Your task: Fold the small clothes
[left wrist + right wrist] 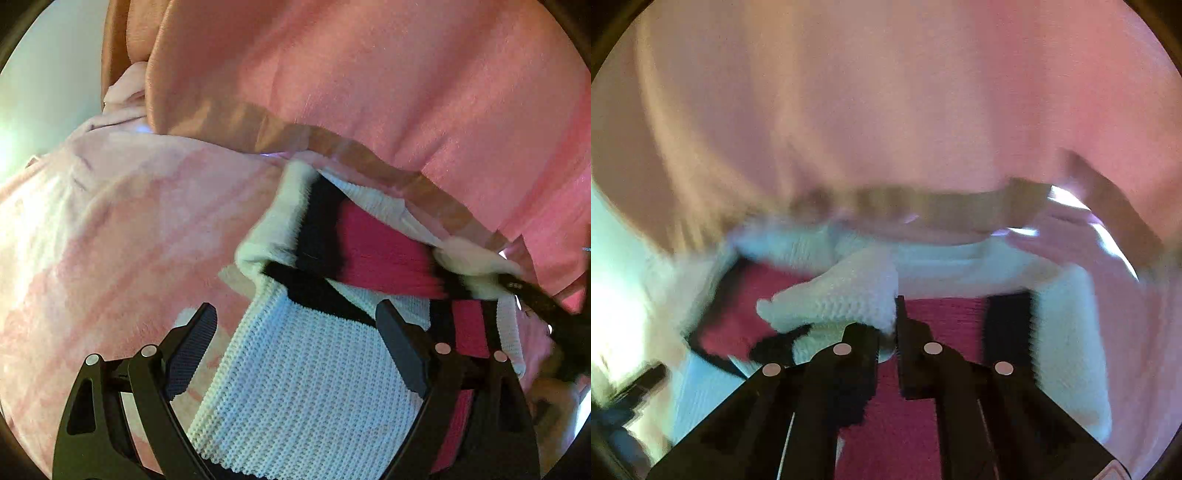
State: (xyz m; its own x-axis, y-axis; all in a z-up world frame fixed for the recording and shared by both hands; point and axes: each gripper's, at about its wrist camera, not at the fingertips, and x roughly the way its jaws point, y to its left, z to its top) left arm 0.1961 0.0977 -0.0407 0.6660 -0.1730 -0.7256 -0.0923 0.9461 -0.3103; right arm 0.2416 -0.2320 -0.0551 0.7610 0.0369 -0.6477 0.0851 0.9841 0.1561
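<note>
Your right gripper [886, 325] pinches the sweater's [303, 387] white corner; your left gripper [295, 332] is wide apart. Lay that corner flat.

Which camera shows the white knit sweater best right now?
Left wrist: the sweater is sharp, its knit and black and pink stripes clear between the open left tongs. Right wrist shows it motion-blurred, a white fold pinched in the right tongs.
</note>
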